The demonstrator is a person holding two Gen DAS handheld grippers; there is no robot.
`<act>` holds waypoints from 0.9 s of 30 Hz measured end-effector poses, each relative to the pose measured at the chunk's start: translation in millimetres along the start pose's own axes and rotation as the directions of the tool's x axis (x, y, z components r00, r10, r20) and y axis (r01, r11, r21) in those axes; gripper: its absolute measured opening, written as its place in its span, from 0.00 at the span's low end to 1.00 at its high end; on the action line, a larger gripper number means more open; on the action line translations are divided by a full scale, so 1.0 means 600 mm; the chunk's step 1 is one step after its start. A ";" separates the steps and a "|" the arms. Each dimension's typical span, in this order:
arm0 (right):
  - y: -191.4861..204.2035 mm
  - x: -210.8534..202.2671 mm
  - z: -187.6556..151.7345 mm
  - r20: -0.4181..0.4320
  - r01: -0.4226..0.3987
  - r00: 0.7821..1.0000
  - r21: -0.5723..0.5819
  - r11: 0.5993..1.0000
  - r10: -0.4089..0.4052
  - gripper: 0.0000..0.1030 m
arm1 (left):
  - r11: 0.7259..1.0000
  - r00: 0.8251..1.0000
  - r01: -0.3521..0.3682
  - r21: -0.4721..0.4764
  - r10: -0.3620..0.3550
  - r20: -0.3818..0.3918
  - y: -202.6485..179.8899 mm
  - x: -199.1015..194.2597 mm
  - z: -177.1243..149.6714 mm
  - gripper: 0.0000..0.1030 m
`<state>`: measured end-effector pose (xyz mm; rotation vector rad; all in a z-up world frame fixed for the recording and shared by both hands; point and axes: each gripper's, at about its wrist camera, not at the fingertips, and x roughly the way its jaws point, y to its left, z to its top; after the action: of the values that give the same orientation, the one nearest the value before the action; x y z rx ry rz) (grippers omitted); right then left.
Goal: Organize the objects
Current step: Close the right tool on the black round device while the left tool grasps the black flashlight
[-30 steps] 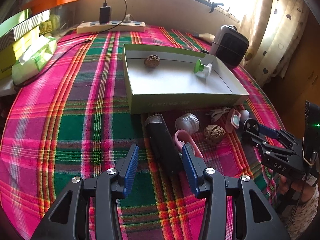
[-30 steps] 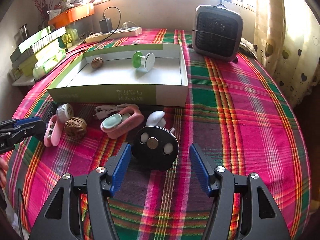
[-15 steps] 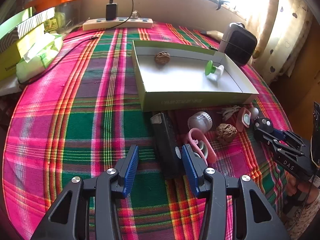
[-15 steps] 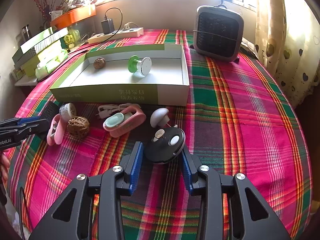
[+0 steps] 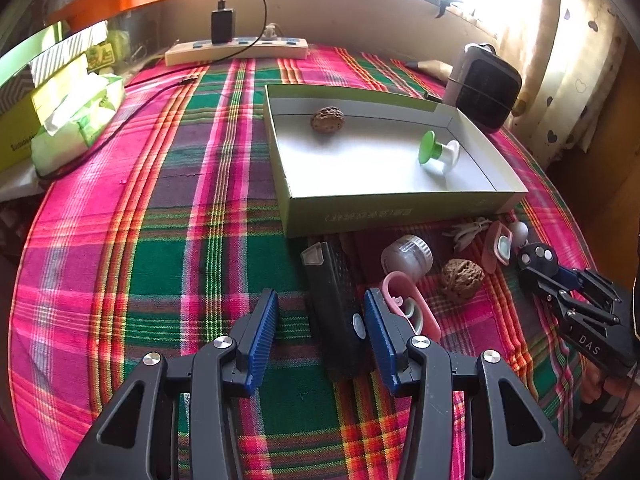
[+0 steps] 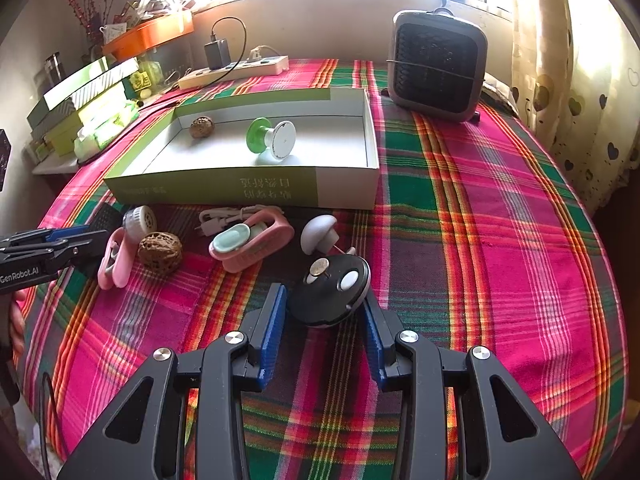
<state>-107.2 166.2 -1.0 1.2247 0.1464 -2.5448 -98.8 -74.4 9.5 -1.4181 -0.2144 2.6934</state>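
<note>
A shallow green-and-white box (image 5: 400, 210) (image 6: 240, 192) on the plaid cloth holds a walnut (image 5: 327, 119) and a green-and-white knob (image 5: 438, 152). In front of it lie a black remote (image 5: 334, 304), a pink clip (image 5: 408, 308), a white cap (image 5: 407, 257), a walnut (image 5: 462, 278) (image 6: 160, 249), a pink case (image 6: 252, 242), a white cable (image 6: 224, 216) and a white mushroom-shaped piece (image 6: 320, 234). My right gripper (image 6: 325, 316) is shut on a round black device (image 6: 330, 294), tilted up. My left gripper (image 5: 320, 320) is open, its right finger beside the remote.
A dark heater (image 6: 438, 66) stands at the back right. A power strip (image 5: 236, 49) with a charger lies along the back wall. Green boxes and a tissue pack (image 5: 76, 120) sit at the left edge. A curtain (image 6: 580, 60) hangs on the right.
My right gripper closed on the round black device and tilted it up off the cloth. My left gripper drew back and leftwards, so the remote now sits near its right finger.
</note>
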 end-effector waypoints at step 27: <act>0.000 0.000 0.001 0.001 -0.002 1.000 0.003 1.000 0.002 0.37 | 0.998 0.998 -0.058 0.011 0.058 0.016 0.002 -0.001 -0.001 0.21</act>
<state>-107.5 165.9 -0.9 1.2240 0.1412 -2.5454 -97.9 -75.5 9.5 -1.4223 -0.1617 2.7482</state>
